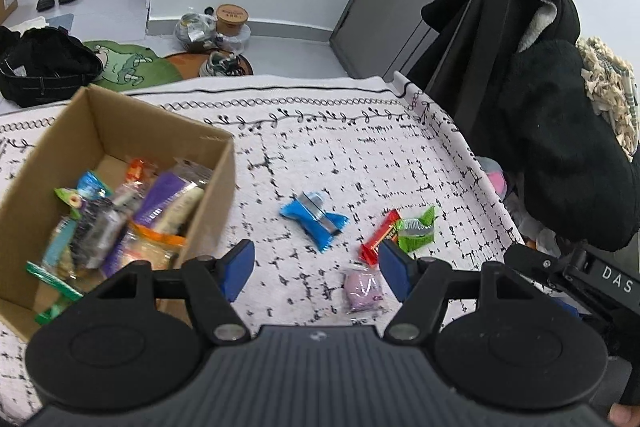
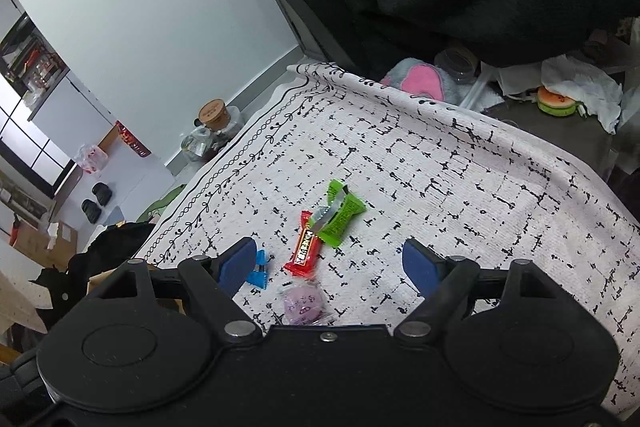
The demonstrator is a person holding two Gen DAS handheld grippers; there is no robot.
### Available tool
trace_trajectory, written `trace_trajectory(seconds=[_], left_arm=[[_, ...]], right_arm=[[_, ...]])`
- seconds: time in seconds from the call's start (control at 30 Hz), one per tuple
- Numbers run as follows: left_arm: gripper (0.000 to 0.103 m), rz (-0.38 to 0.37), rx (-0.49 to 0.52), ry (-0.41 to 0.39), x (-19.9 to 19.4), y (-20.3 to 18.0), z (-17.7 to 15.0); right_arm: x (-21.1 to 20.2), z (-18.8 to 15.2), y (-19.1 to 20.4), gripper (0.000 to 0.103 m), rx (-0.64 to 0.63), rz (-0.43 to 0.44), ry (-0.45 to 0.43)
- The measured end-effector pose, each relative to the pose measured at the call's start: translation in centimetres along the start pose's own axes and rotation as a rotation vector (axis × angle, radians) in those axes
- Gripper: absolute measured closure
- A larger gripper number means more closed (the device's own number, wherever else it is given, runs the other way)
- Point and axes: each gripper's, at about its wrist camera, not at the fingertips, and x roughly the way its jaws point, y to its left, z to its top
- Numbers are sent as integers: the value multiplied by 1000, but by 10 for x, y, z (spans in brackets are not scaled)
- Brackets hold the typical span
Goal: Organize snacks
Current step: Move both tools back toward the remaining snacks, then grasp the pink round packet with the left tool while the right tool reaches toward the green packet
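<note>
Four snacks lay loose on the patterned cloth (image 1: 360,155): a blue pack (image 1: 314,221), a red bar (image 1: 378,239), a green pack (image 1: 416,231) touching the bar's far end, and a purple sweet (image 1: 364,289) nearest the grippers. The cardboard box (image 1: 52,163) stood on the cloth to the left, already heaped with wrapped snacks. The left gripper (image 1: 316,271) hovered above the cloth beside the box, its blue pads spread wide with nothing between them. The right gripper (image 2: 332,267) hung over the red bar (image 2: 306,249) and purple sweet (image 2: 302,305), fingers likewise wide apart and holding nothing, the green pack (image 2: 338,213) just beyond.
</note>
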Motion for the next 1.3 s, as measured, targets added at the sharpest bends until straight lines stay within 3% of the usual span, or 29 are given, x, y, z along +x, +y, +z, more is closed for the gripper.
trace_trajectory(seconds=[1.0, 1.03, 1.17, 1.3], left_arm=[[46, -11, 5, 214, 114, -60, -43], [47, -11, 3, 218, 118, -60, -44], [69, 24, -9, 225, 126, -57, -46], [73, 44, -12, 215, 121, -59, -41]], right_arm=[[54, -7, -48, 27, 185, -20, 84], [56, -7, -48, 27, 186, -22, 85], [64, -5, -49, 29, 210, -26, 80], [72, -6, -49, 31, 238, -25, 79]])
